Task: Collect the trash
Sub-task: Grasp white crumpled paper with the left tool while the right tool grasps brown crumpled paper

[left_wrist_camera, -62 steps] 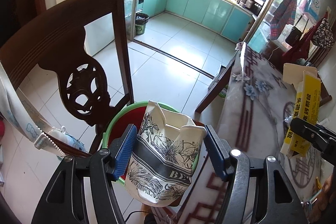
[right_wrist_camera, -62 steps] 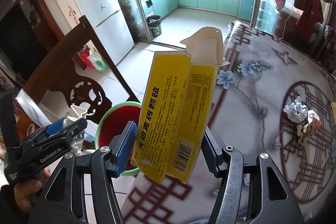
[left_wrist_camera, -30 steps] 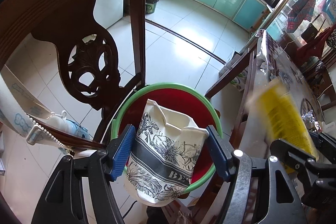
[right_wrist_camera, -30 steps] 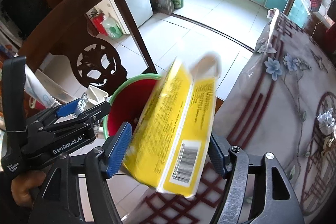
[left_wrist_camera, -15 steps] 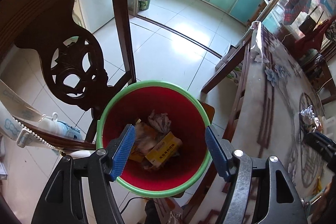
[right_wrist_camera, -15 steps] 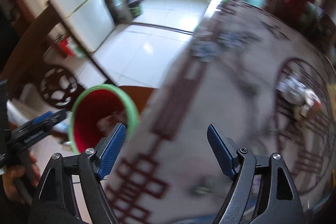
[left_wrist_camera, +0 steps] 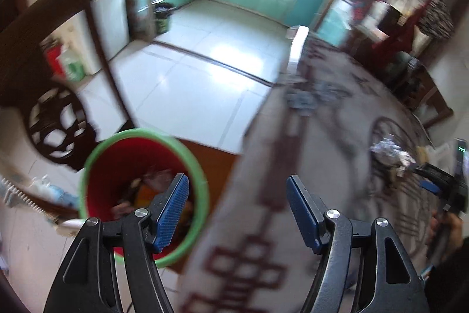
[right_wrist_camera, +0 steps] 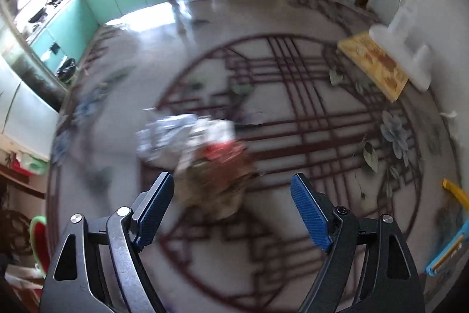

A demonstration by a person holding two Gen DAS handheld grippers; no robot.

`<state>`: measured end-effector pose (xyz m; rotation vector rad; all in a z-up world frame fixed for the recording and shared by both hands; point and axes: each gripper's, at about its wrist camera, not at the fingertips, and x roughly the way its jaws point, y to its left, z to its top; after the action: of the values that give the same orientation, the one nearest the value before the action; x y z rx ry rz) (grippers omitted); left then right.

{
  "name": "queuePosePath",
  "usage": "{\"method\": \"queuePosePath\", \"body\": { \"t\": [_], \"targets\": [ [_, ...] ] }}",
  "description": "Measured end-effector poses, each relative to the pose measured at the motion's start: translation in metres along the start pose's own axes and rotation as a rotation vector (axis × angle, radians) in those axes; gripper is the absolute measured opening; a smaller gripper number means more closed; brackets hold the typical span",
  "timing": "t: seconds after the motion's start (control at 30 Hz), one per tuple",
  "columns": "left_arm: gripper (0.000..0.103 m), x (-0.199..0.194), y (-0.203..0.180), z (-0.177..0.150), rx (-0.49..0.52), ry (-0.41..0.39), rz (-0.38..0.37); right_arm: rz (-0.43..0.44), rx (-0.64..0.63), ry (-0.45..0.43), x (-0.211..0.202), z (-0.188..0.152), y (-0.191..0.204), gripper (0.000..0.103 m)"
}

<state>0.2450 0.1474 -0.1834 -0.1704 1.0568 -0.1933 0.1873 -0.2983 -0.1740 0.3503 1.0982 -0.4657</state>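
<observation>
A red bin with a green rim (left_wrist_camera: pixel 193 166) stands beside the table and holds several pieces of trash (left_wrist_camera: pixel 140 189); its edge shows at the far left of the right wrist view (right_wrist_camera: pixel 39 239). My left gripper (left_wrist_camera: pixel 237 213) is open and empty, above the bin's right side and the table edge. My right gripper (right_wrist_camera: pixel 231 213) is open and empty over the table, just in front of a blurred pile of crumpled trash (right_wrist_camera: pixel 205 154), white, red and brown. The pile also shows in the left wrist view (left_wrist_camera: pixel 390 151), next to the right gripper.
The table (right_wrist_camera: pixel 322 137) has a red lattice and flower cloth. A yellow box (right_wrist_camera: pixel 375 69) and a white object (right_wrist_camera: pixel 410 49) lie at its far right; a yellow and blue item (right_wrist_camera: pixel 451 225) lies at the right edge. A dark carved chair (left_wrist_camera: pixel 49 96) stands behind the bin.
Both grippers let go of their loads, the patterned carton and the yellow box. The left gripper swung right toward the table. The right gripper moved over the table to the crumpled pile.
</observation>
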Motion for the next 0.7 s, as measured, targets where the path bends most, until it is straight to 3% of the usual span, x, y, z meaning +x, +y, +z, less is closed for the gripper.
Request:
{"method": "queuePosePath", "body": {
  "t": [0.17,0.23,0.3,0.5,0.7],
  "targets": [
    [0.068,0.015,-0.107,0.014,0.114,-0.002,-0.099,0.113,-0.047,0.100,0.037,0.007,-0.012,0.080],
    [0.068,0.022,-0.142,0.018,0.145,0.001,-0.129,0.188,-0.074,0.116,0.043,0.009,-0.012,0.049],
    [0.068,0.032,-0.183,0.022,0.187,0.007,-0.160,0.233,-0.106,0.121,0.043,0.009,-0.014,0.037],
    [0.068,0.073,-0.285,0.034,0.308,0.009,-0.217,0.272,-0.084,0.024,0.005,0.008,-0.054,0.036],
    [0.068,0.143,-0.343,0.041,0.342,0.086,-0.230,0.268,-0.024,-0.015,-0.013,0.001,-0.097,0.036]
  ]
}}
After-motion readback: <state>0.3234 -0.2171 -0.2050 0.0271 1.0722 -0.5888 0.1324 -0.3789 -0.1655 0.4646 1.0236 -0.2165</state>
